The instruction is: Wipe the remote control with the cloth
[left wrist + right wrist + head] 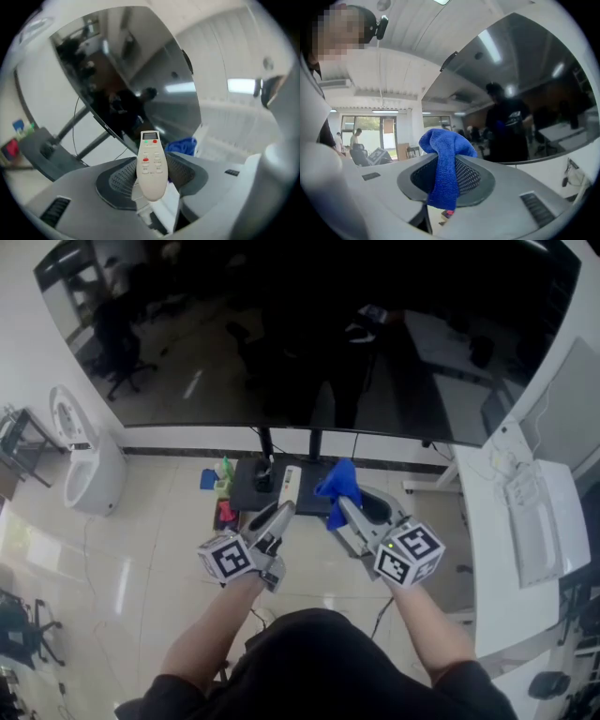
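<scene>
Left gripper view shows the remote control (151, 164) held by its lower end between the jaws of the left gripper (152, 177). The padded faces are closed on its sides, and the button face and small display point up and out toward 12 o'clock. Held this way, most of its length is free of the jaws, so the face is open to a wipe.

In the head view the remote control (290, 486) stands off the tip of the left gripper (278, 514), just below the middle of the frame and lifted clear of the floor. At its 3 o'clock, just beside it, is the blue cloth (339, 482). I judge the two are not yet touching, though at this size I cannot be sure.

The right gripper view has the cloth (442, 164) pinched between the jaws of the right gripper (446, 177). A bunched fold rises above the pads and a tail hangs below them, which leaves a soft lump out front to rub with. The right gripper (349, 512) angles in toward 11 o'clock, bringing that lump toward the remote.

Farther out, a large dark screen (309, 324) fills 12 o'clock, and its stand base (255, 486) sits on the floor behind the remote. A white desk (525, 521) runs along 3 o'clock.
</scene>
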{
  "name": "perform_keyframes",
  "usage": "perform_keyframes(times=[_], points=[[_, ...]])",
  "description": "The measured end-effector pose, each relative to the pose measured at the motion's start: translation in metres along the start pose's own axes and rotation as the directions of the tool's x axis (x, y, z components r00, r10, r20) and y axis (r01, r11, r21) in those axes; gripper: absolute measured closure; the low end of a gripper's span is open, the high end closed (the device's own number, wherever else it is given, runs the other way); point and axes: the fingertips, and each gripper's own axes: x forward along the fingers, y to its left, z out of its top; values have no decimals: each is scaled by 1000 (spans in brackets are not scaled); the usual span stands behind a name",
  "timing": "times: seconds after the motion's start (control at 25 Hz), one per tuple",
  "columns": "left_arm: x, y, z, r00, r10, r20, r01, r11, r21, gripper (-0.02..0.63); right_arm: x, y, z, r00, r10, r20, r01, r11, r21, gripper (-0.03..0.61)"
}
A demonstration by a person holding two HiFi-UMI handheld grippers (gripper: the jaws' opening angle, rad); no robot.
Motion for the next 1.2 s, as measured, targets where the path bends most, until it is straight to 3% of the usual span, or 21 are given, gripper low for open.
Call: perform_keyframes(times=[0.08, 0.12, 0.24, 0.44, 0.8, 1.0, 1.2], points=[[0, -6, 16, 989, -87, 117, 108, 977, -186, 414, 3, 11, -17, 999, 52, -1, -52, 996, 69, 479], [0, -9, 21, 980, -121, 161, 158, 957, -242, 414, 6, 19, -27, 997, 80, -7, -79, 993, 93, 479], [1, -17, 23, 964, -172, 202, 229, 922, -312, 414, 15, 44, -52, 986, 161, -46, -153, 979, 132, 479], [3, -29, 7, 961, -232, 148, 270, 899, -345, 414, 24, 62, -66, 970, 232, -78, -217, 963, 158, 479], [-4, -55, -26, 939, -343, -10, 320, 886, -337, 414, 23, 22, -31, 986, 164, -19, -159, 972, 171, 479], [0, -57, -21, 935, -353, 17, 338, 879, -337, 414, 12, 13, -8, 989, 146, 30, -149, 976, 158, 477], [4, -47, 14, 937, -331, 110, 348, 875, -336, 414, 5, 49, -24, 971, 237, -6, -234, 961, 150, 477]])
